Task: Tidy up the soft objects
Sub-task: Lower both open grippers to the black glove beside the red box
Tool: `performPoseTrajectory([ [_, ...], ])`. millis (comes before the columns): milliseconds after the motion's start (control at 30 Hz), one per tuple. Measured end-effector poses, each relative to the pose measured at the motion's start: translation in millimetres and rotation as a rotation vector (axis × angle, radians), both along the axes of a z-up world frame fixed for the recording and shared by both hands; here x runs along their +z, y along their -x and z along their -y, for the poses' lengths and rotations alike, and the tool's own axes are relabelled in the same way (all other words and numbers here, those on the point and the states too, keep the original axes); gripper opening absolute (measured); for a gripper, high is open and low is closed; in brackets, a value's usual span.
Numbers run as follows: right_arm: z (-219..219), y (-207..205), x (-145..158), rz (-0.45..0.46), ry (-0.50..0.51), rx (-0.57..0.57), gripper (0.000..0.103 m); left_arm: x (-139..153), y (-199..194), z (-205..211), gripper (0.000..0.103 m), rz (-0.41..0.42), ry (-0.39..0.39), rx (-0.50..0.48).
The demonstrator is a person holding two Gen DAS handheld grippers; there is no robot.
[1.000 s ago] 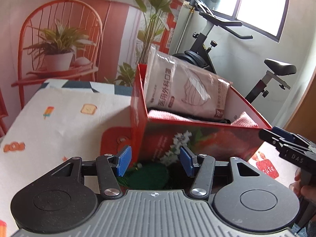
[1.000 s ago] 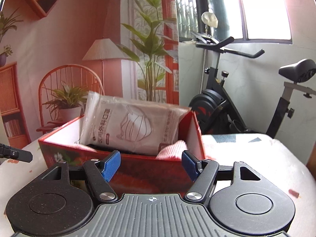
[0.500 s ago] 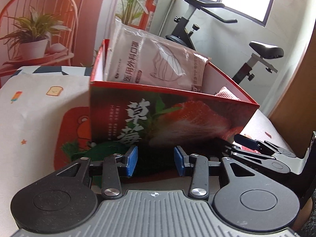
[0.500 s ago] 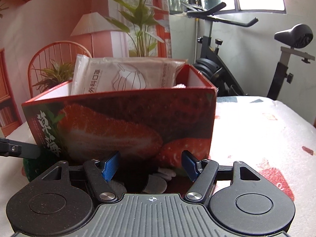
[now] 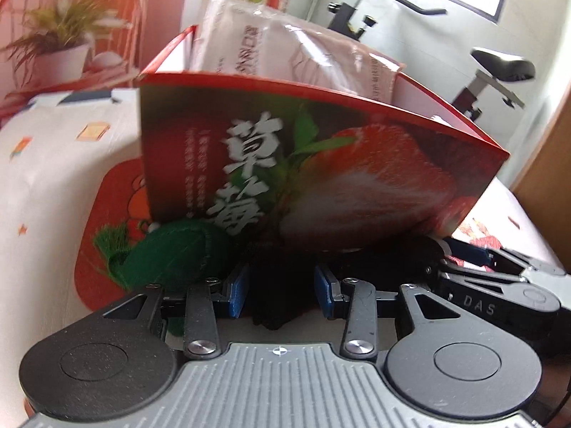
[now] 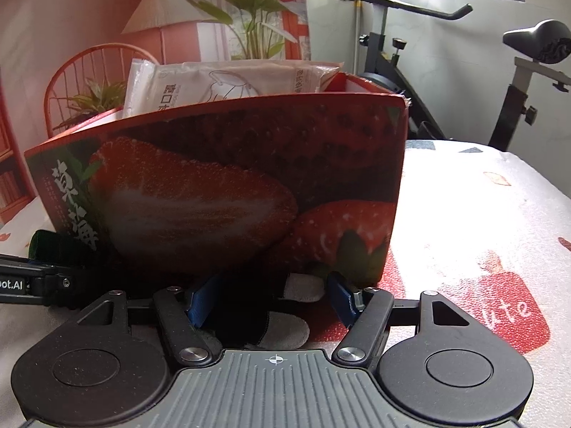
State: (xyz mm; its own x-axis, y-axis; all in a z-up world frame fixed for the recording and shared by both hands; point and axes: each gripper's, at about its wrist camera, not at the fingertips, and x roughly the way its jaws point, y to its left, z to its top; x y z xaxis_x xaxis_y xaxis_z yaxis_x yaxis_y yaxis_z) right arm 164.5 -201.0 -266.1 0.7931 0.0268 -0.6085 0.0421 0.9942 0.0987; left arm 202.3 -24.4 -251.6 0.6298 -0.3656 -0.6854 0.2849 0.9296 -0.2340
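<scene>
Lower now, left gripper (image 5: 280, 294) astride black cloth (image 5: 274, 296)

The red strawberry-printed cardboard box (image 6: 232, 192) has a smooth, faintly glossy face. The pale crinkled plastic mask packet (image 5: 303, 53) inside it shines. The dark green knitted cloth piece (image 5: 171, 256) looks matt and fuzzy, with a frayed tassel. The printed cloth-covered tabletop (image 6: 481, 221) looks matt.
</scene>
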Motion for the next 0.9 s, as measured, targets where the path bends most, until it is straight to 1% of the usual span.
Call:
performPoseTrajectory([
  [100, -1, -2, -2, -0.021, -0.001, 0.017, 0.063, -6, 4, -8, 0.042, -0.032, 0.031, 0.034],
  [200, -1, -8, -4, -0.048, -0.012, 0.039, 0.062, -8, 9, -13, 0.043, -0.032, 0.038, 0.043],
  [267, 2, -11, -5, -0.060, -0.038, 0.042, 0.062, -8, 9, -13, 0.043, -0.031, 0.038, 0.042],
  [467, 5, -10, -7, -0.059, -0.054, 0.056, 0.063, -7, 6, -12, 0.043, -0.042, 0.049, 0.051],
  [500, 6, -11, -6, -0.059, -0.057, 0.059, 0.063, -6, 5, -12, 0.044, -0.048, 0.054, 0.056],
  [567, 7, -11, -6, -0.059, -0.060, 0.062, 0.063, -6, 4, -12, 0.050, -0.057, 0.067, 0.053],
  [733, 11, -10, -6, -0.055, -0.079, 0.074, 0.063, -5, 2, -7, 0.051, -0.062, 0.052, 0.055],
  [767, 12, -11, -7, -0.054, -0.084, 0.075, 0.063, -5, 3, -7, 0.049, -0.062, 0.050, 0.056],
  [800, 13, -11, -7, -0.054, -0.088, 0.077, 0.062, -5, 4, -6, 0.044, -0.061, 0.045, 0.058],
  [833, 14, -10, -7, -0.053, -0.090, 0.079, 0.060, -5, 5, -5, 0.028, -0.064, 0.043, 0.052],
  [867, 14, -10, -7, -0.054, -0.090, 0.081, 0.058, -5, 6, -4, 0.024, -0.072, 0.049, 0.044],
  [900, 14, -11, -7, -0.055, -0.086, 0.085, 0.056, -4, 8, -3, 0.024, -0.073, 0.046, 0.046],
])
